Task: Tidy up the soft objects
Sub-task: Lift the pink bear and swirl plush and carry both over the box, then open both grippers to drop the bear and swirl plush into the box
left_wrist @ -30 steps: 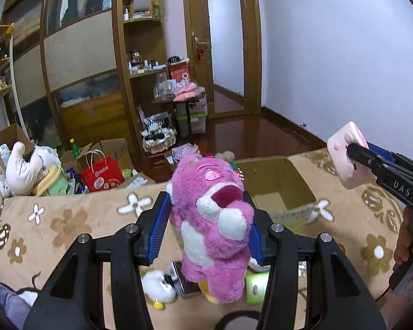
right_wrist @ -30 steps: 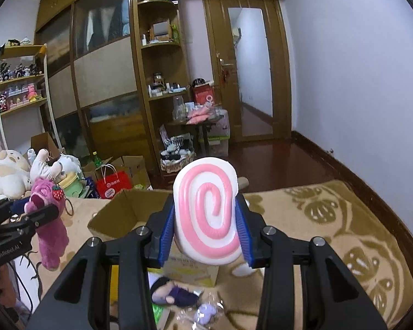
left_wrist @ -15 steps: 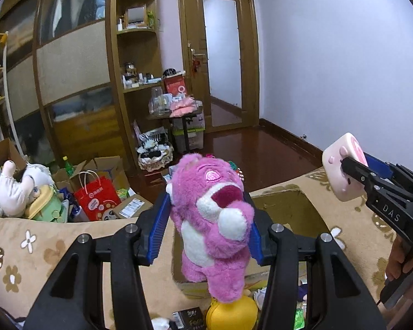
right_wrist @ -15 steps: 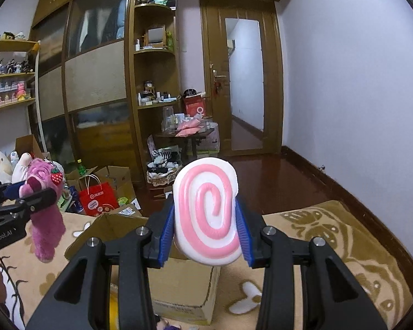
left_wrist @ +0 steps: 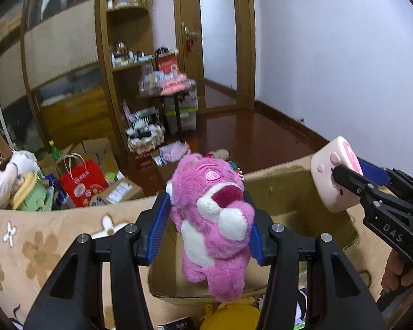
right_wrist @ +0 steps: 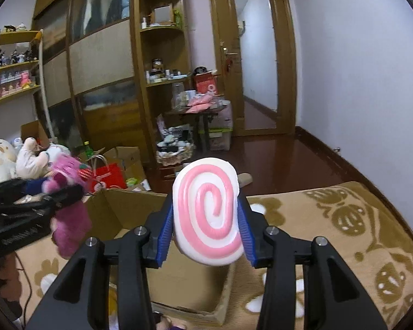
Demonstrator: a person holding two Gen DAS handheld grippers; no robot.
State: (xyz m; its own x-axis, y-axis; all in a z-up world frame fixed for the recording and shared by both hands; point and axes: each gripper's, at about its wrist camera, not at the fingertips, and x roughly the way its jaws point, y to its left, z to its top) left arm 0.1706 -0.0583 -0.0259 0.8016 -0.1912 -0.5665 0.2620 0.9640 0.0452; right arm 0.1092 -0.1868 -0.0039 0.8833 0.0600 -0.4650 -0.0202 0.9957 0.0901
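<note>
Both toys (left_wrist: 214,220) between hand-held gripper (left_wrist: 206,228) pads.

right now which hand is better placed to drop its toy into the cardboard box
Right, probably. The right gripper, jaws opening around the swirl toy, hangs over the cardboard box. The left gripper, clamping the pink bear, is over it too.

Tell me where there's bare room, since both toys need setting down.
Free: the cardboard box floor under the pink bear and swirl toy; the blanket right of the box. Crowded: the blanket's near edge, with a yellow item and small packets.
</note>
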